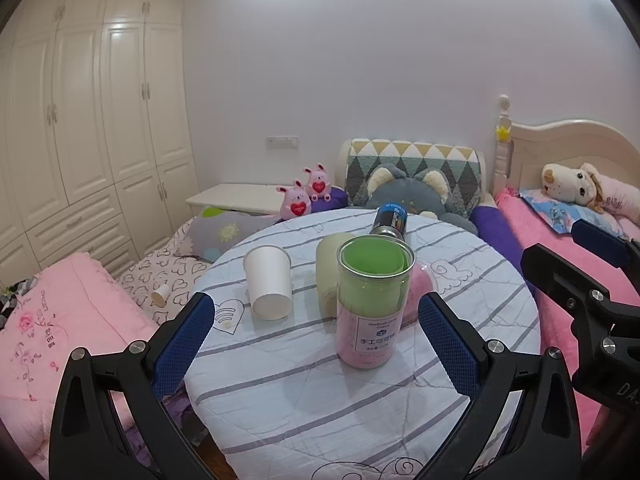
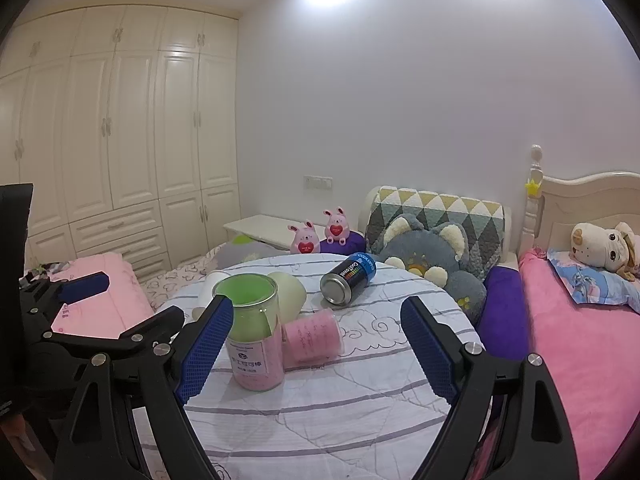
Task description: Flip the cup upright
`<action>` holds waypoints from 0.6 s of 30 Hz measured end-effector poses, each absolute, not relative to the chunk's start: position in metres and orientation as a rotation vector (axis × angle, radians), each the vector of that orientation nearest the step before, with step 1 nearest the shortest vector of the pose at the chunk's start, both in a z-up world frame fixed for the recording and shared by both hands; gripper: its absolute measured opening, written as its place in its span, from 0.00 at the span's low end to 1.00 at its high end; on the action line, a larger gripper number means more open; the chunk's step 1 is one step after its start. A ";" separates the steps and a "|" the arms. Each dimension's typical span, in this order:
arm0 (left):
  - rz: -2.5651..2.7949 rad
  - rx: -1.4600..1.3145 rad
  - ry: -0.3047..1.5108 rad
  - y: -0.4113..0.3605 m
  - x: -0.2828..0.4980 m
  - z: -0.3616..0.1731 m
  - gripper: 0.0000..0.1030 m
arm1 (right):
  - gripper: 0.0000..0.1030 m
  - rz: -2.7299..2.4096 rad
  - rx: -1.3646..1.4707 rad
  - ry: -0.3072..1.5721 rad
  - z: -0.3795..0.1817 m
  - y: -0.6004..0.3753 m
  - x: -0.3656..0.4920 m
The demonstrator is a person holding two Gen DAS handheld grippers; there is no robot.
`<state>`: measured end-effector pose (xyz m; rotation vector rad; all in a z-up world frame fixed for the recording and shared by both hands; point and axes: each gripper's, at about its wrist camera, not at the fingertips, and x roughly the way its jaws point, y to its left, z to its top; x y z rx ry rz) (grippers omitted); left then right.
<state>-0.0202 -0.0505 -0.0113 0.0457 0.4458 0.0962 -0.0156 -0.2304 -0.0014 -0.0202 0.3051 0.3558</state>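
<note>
A: Both claws are spread wide and empty: left gripper (image 1: 316, 300) and right gripper (image 2: 316, 304), each short of the jar (image 1: 373, 304).

B: And the cup (image 1: 268, 282)?

A: On the table (image 1: 320, 400), just left of the jar and slightly beyond it. It lies tipped over, base towards the left camera, I think. It sits inside the left claw's spread, towards its left finger, with no contact. From the right wrist it is mostly hidden behind the jar.

B: So the left one takes it?

A: I'd say so. Close across the wall mid-height, gently (paper crushes), lift clear, roll the wrist until the mouth faces up, then set it down flat. Steer left of the jar.

B: Beyond that?

A: A can (image 1: 390, 220) lies on its side behind the jar.
</note>
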 end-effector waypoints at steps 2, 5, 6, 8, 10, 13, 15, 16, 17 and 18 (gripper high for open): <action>0.095 0.046 0.449 -0.051 -0.019 -0.011 1.00 | 0.85 0.355 -0.020 0.310 -0.002 -0.231 -0.015; 0.095 0.048 0.452 -0.052 -0.018 -0.012 1.00 | 0.85 0.353 -0.019 0.316 -0.003 -0.232 -0.013; 0.096 0.048 0.451 -0.053 -0.018 -0.012 1.00 | 0.85 0.352 -0.018 0.317 -0.003 -0.233 -0.012; 0.094 0.052 0.456 -0.053 -0.018 -0.013 1.00 | 0.85 0.352 -0.016 0.319 -0.004 -0.234 -0.012; 0.100 0.057 0.453 -0.053 -0.018 -0.013 1.00 | 0.85 0.353 -0.015 0.320 -0.004 -0.234 -0.011; 0.104 0.062 0.454 -0.053 -0.016 -0.013 1.00 | 0.85 0.354 -0.016 0.321 -0.004 -0.234 -0.011; 0.107 0.069 0.459 -0.054 -0.015 -0.014 1.00 | 0.85 0.355 -0.016 0.323 -0.004 -0.234 -0.010; 0.108 0.070 0.460 -0.055 -0.014 -0.014 1.00 | 0.85 0.355 -0.017 0.325 -0.004 -0.235 -0.009; 0.107 0.070 0.461 -0.055 -0.014 -0.014 1.00 | 0.85 0.355 -0.018 0.325 -0.005 -0.234 -0.009; 0.108 0.070 0.459 -0.055 -0.013 -0.014 1.00 | 0.85 0.355 -0.019 0.327 -0.005 -0.234 -0.009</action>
